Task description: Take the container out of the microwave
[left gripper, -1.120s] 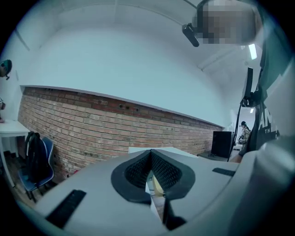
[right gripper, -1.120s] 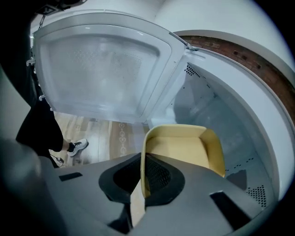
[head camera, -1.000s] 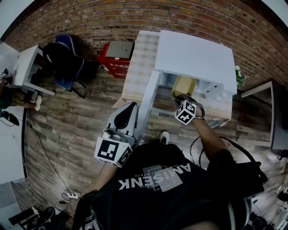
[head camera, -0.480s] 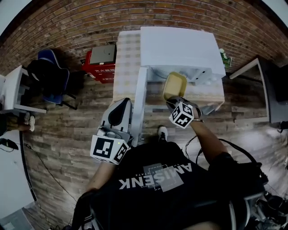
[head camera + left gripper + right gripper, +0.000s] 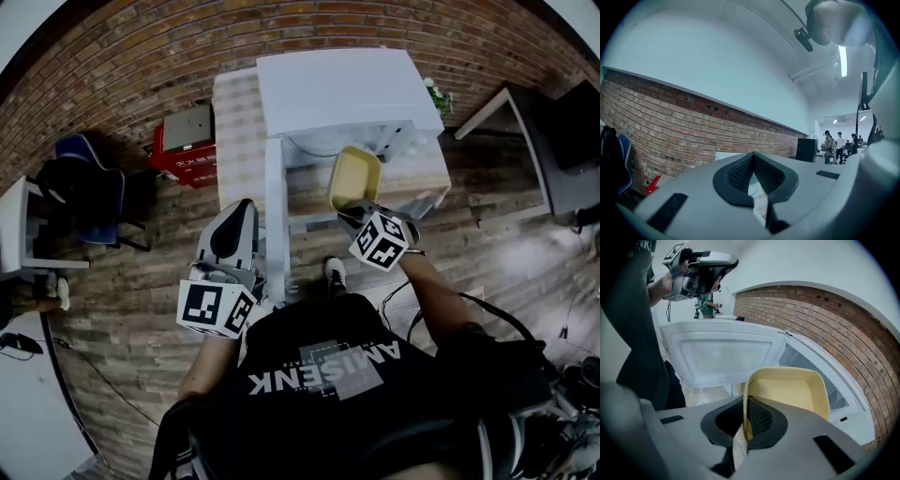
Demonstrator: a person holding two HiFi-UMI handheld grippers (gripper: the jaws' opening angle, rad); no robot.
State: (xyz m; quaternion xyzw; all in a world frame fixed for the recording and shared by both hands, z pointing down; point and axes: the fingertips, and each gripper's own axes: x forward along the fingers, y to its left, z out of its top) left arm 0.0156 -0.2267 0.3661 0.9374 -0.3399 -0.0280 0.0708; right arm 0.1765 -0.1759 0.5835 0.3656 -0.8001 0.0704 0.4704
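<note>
A white microwave stands on a small table, its door swung wide open toward me. My right gripper is shut on the near rim of a pale yellow container, which hangs tilted in front of the microwave's mouth. In the right gripper view the container rises from the jaws, with the open door behind it and the cavity to the right. My left gripper hangs left of the door, pointing level, its pads together on nothing.
The table has a checked cloth. On the wooden floor at the left stand a red box and a dark blue chair. A desk is at the right. Several people stand far off.
The right gripper has drawn the yellow container out of the microwave, toward me and upward. The left gripper has stayed beside the door.
</note>
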